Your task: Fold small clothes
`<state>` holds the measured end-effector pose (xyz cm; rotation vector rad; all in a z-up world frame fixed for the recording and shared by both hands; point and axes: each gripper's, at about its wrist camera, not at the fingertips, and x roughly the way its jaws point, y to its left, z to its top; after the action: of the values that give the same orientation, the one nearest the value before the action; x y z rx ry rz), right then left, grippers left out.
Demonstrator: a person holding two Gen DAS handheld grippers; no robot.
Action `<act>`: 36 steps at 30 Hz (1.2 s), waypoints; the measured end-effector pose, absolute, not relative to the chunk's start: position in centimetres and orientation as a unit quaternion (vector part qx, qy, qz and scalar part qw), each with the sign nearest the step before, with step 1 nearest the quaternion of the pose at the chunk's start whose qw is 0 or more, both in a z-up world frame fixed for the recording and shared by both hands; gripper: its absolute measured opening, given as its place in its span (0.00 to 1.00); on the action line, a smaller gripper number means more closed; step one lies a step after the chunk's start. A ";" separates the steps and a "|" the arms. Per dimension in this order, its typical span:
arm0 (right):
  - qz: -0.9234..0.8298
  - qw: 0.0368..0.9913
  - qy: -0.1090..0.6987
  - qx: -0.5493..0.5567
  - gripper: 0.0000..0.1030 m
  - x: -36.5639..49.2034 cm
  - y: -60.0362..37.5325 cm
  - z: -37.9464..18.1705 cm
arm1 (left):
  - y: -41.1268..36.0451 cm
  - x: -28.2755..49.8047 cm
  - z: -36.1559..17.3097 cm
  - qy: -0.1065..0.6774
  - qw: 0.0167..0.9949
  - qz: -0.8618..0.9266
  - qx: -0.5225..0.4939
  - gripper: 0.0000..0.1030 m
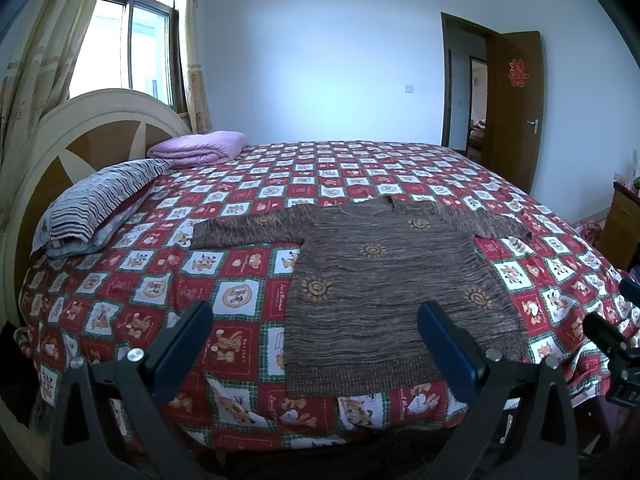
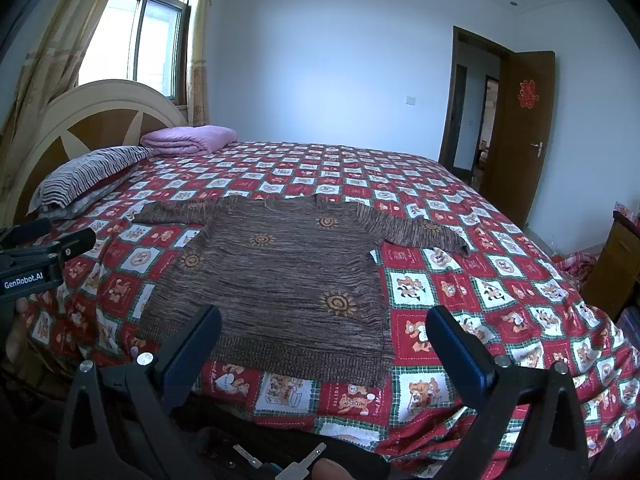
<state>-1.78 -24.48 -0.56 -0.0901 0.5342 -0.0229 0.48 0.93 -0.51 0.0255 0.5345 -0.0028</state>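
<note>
A small brown knitted sweater with orange sun motifs point(image 1: 384, 280) lies flat and unfolded on the bed with the red, white and green checked teddy-bear bedspread point(image 1: 224, 240), near its front edge, both sleeves spread sideways. The left claw point(image 1: 316, 336) hangs released above the hem, holding nothing; the right claw point(image 2: 324, 340) is likewise spread wide and empty above the sweater's lower right corner. A striped grey pillow point(image 1: 96, 200) and what looks like a folded lilac blanket point(image 1: 200, 146) rest by the cream and brown wooden headboard point(image 1: 92, 128).
</note>
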 end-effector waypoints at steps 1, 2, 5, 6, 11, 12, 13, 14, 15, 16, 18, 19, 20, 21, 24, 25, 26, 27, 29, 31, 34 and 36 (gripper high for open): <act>-0.011 0.963 0.264 -0.044 0.99 -1.8 -24.5 -0.5 | 1.0 0.5 -0.5 0.264 0.964 -0.002 0.012 1.00; -0.011 0.963 0.264 -0.044 0.99 -1.8 -24.4 -0.5 | 0.9 0.5 -0.5 0.265 0.964 -0.002 0.013 1.00; -0.010 0.963 0.264 -0.044 0.99 -1.8 -24.4 -0.5 | 0.9 0.5 -0.5 0.264 0.964 -0.002 0.013 1.00; -0.010 0.964 0.264 -0.044 0.99 -1.8 -24.5 -0.6 | 0.9 0.5 -0.5 0.265 0.964 -0.003 0.013 1.00; -0.009 0.963 0.265 -0.043 0.99 -1.8 -24.3 -0.6 | 0.9 0.5 -0.5 0.265 0.964 -0.003 0.013 1.00; -0.009 0.963 0.265 -0.043 0.99 -1.8 -24.4 -0.6 | 0.9 0.5 -0.4 0.265 0.964 -0.002 0.012 1.00; -0.009 0.963 0.265 -0.044 0.99 -1.8 -24.4 -0.7 | 0.9 0.5 -0.4 0.265 0.964 -0.003 0.012 1.00; -0.009 0.963 0.265 -0.043 0.99 -1.8 -24.3 -0.6 | 1.0 0.5 -0.5 0.265 0.964 -0.003 0.012 1.00; -0.008 0.963 0.265 -0.043 0.99 -1.8 -24.4 -0.6 | 0.9 0.5 -0.5 0.265 0.964 -0.003 0.012 1.00; -0.008 0.963 0.265 -0.042 0.99 -1.8 -24.4 -0.6 | 0.9 0.5 -0.5 0.265 0.964 -0.002 0.012 1.00; -0.008 0.963 0.265 -0.043 0.99 -1.8 -24.4 -0.6 | 0.9 0.5 -0.5 0.265 0.964 -0.003 0.012 1.00; -0.008 0.963 0.265 -0.043 0.99 -1.9 -24.3 -0.6 | 0.9 0.5 -0.5 0.265 0.964 -0.003 0.012 1.00; -0.007 0.963 0.265 -0.042 0.99 -1.9 -24.3 -0.6 | 0.9 0.5 -0.5 0.265 0.964 -0.003 0.013 1.00; -0.007 0.963 0.266 -0.042 0.99 -1.8 -24.4 -0.6 | 0.9 0.5 -0.5 0.265 0.964 -0.003 0.012 1.00; -0.008 0.963 0.266 -0.043 0.99 -1.7 -24.4 -1.1 | 0.9 0.5 -0.5 0.265 0.964 -0.003 0.012 1.00; -0.007 0.963 0.266 -0.042 0.99 -1.7 -24.4 -1.1 | 0.9 0.5 -0.5 0.265 0.964 -0.003 0.011 1.00; -0.007 0.963 0.267 -0.042 0.99 -1.7 -24.4 -1.1 | 1.0 0.5 -0.5 0.265 0.964 -0.003 0.011 1.00; -0.007 0.963 0.266 -0.042 0.99 -1.7 -24.4 -1.0 | 1.0 0.5 -0.5 0.265 0.964 -0.003 0.011 1.00; -0.006 0.963 0.267 -0.042 0.99 -1.7 -24.4 -1.0 | 1.0 0.5 -0.5 0.265 0.964 -0.003 0.012 1.00; -0.006 0.963 0.267 -0.042 0.99 -1.7 -24.3 -1.0 | 0.9 0.5 -0.5 0.265 0.964 -0.003 0.011 1.00; -0.005 0.963 0.267 -0.042 0.99 -1.7 -24.3 -1.0 | 1.1 0.5 -0.5 0.265 0.964 -0.003 0.012 1.00; -0.005 0.963 0.267 -0.042 0.99 -1.7 -24.4 -1.0 | 1.0 0.5 -0.5 0.265 0.964 -0.003 0.011 1.00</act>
<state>-1.68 -24.36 -1.05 -0.0842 0.5399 -0.0095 0.51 0.96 -0.47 0.0222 0.5370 -0.0064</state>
